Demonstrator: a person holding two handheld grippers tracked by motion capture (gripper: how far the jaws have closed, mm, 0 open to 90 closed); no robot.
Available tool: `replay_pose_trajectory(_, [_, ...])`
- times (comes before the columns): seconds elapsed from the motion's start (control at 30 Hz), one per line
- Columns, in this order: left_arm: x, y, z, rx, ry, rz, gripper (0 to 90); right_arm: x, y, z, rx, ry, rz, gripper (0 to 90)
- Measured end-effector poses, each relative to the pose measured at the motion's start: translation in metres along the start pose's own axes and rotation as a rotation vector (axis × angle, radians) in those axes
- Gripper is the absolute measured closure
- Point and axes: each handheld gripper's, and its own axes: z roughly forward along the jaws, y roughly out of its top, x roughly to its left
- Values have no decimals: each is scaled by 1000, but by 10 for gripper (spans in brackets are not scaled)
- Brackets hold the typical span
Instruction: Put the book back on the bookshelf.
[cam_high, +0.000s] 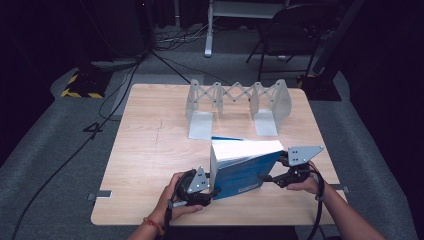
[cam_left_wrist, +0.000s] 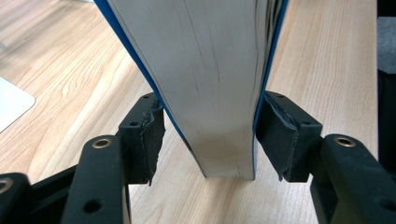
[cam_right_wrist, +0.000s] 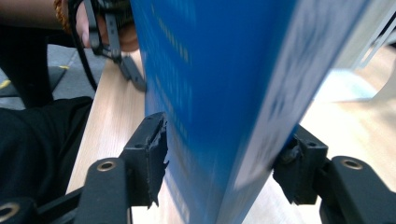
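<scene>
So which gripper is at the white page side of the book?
The left gripper: the blue book shows white page edges between its jaws, while the right gripper has the book's blue outside there.

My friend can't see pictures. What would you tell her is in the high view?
A thick blue book stands tilted on a wooden table, with a person's two hands holding a tool at each end: the left tool at its lower corner, the right tool at its other end. Behind it stands a clear folding book rack.
</scene>
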Motion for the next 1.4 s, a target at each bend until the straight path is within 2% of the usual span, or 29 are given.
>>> replay_pose_trajectory(0.07, [0,0,0,2,10,5,430,0,6,-3,-31,7,17,442])
replay_pose_trajectory(0.17, [0,1,0,7,31,12,435,3,8,-6,-32,1,9,472])
replay_pose_trajectory(0.27, [4,1,0,-1,54,-10,439,8,11,-10,-51,16,-11,535])
replay_pose_trajectory(0.33, [6,1,1,-6,54,-23,438,11,13,-11,-50,15,-17,551])
replay_pose_trajectory(0.4, [9,2,2,-10,74,-29,433,17,17,-13,-46,23,-40,581])
replay_pose_trajectory(0.5, [13,4,5,-22,97,-34,434,24,21,-13,-31,-4,-50,592])
replay_pose_trajectory(0.6, [18,7,8,-37,115,-36,428,30,24,-12,-15,-54,-44,592])
replay_pose_trajectory(0.67, [19,8,10,-46,113,-43,422,31,24,-12,-13,-69,-41,591])
replay_pose_trajectory(0.77, [22,15,14,-67,120,-44,412,35,24,-13,-9,-106,-28,589])
replay_pose_trajectory(0.8, [24,19,16,-77,130,-32,400,35,24,-14,-6,-113,-27,588])
replay_pose_trajectory(1.0, [28,29,24,-115,112,-48,340,35,23,-21,4,-142,-18,588])
replay_pose_trajectory(1.13, [29,32,28,-144,62,-65,314,34,23,-24,12,-148,-5,586])
replay_pose_trajectory(1.23, [27,31,30,-145,66,-72,284,34,26,-24,26,-147,8,583])
replay_pose_trajectory(1.37, [26,30,29,-140,68,-76,297,33,40,-30,6,-154,37,575])
replay_pose_trajectory(1.4, [25,29,29,-136,67,-79,300,32,45,-31,18,-151,46,574])
